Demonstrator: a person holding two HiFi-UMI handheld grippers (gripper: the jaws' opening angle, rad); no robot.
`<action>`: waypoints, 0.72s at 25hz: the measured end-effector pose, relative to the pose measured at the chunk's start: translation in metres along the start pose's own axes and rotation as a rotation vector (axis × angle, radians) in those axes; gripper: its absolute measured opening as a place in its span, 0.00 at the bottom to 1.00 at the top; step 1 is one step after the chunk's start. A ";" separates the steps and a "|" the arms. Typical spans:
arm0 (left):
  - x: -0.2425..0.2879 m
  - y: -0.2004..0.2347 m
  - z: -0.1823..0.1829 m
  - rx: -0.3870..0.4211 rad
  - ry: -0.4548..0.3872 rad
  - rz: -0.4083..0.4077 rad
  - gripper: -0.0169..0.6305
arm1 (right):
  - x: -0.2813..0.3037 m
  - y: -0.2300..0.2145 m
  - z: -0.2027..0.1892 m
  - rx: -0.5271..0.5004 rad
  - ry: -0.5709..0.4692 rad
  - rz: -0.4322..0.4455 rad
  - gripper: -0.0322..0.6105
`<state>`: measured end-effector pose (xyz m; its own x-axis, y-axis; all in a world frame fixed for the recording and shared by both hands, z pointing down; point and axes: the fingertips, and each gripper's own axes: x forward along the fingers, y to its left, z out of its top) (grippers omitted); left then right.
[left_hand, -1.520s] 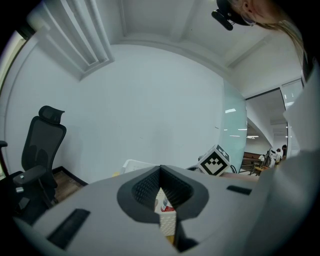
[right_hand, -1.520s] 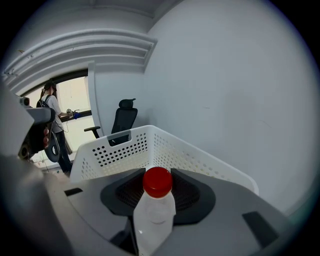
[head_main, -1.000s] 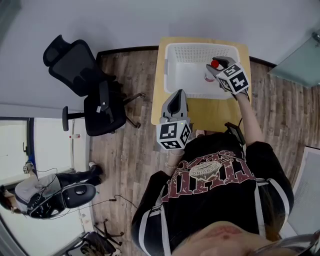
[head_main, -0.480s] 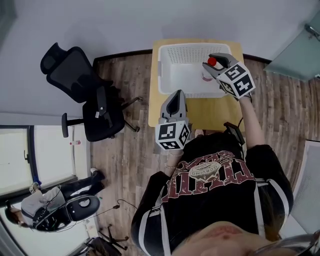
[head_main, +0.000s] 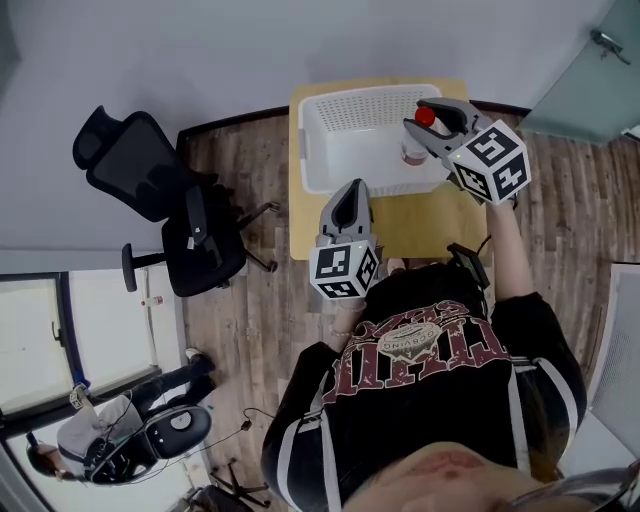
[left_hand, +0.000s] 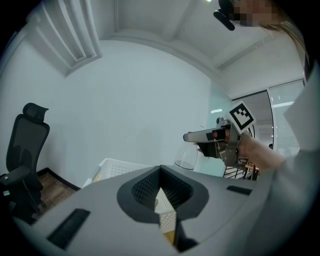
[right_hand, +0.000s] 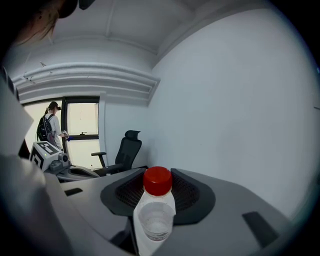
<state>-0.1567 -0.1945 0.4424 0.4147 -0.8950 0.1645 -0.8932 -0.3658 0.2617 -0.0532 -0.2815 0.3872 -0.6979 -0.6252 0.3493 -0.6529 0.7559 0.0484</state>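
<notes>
My right gripper is shut on a clear plastic bottle with a red cap, held upright in the air above the right side of a white perforated basket. The bottle stands between the dark pads in the right gripper view. My left gripper hovers in front of the basket's near rim with its jaws together and nothing held. In the left gripper view the basket lies ahead, and the right gripper with its bottle hangs above it.
The basket rests on a small wooden table against a pale wall. A black office chair stands to the left on the wood floor. A glass door is at the right. A person stands far off by a window.
The right gripper has risen with the bottle, up out of the basket, which has dropped out of its own view. The left gripper has stayed near the basket's front and turned a little.
</notes>
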 end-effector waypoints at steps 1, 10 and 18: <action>0.002 -0.002 0.000 0.000 0.002 -0.005 0.10 | -0.005 -0.002 0.003 -0.002 -0.008 -0.006 0.31; 0.023 -0.034 -0.007 -0.015 0.017 -0.040 0.10 | -0.058 -0.033 0.015 0.021 -0.084 -0.056 0.31; 0.025 -0.043 -0.009 -0.027 0.021 -0.048 0.10 | -0.078 -0.048 0.013 0.008 -0.078 -0.101 0.31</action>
<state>-0.1061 -0.1988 0.4437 0.4607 -0.8708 0.1713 -0.8673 -0.4008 0.2953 0.0290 -0.2714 0.3449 -0.6489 -0.7116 0.2694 -0.7232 0.6869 0.0723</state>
